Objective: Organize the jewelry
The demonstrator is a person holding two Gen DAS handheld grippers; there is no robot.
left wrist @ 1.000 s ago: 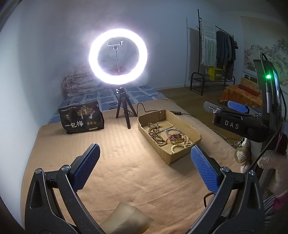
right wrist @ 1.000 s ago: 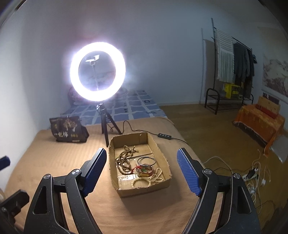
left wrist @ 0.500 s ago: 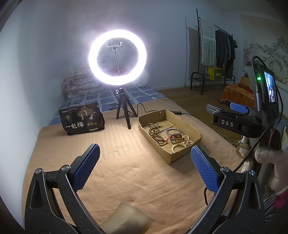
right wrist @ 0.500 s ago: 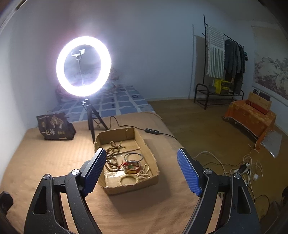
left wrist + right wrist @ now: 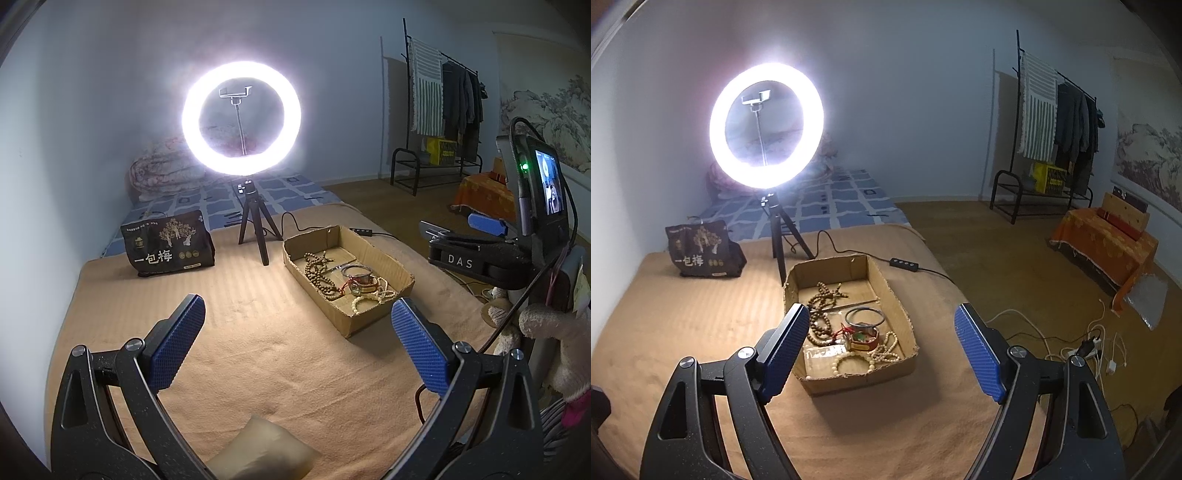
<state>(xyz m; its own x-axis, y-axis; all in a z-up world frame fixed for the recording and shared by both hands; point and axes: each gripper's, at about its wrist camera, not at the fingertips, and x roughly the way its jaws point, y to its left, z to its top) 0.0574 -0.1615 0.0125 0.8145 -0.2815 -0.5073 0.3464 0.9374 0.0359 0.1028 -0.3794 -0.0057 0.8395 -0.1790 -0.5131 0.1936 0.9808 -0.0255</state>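
A shallow cardboard box sits on the tan blanket and also shows in the left wrist view. It holds a brown bead necklace, a metal bangle, a red-and-gold piece and cream bead bracelets. My right gripper is open and empty, hovering just in front of the box. My left gripper is open and empty, further back and left of the box. The right gripper's body shows at the right of the left wrist view.
A lit ring light on a tripod stands behind the box, its cable running right. A dark printed bag lies at the back left. A tan pouch lies below the left gripper. The bed's right edge drops to a floor with cables.
The right gripper has swung back to the left and closer, so the box sits more centred between its fingers. The left gripper has hardly moved. Both stay open.
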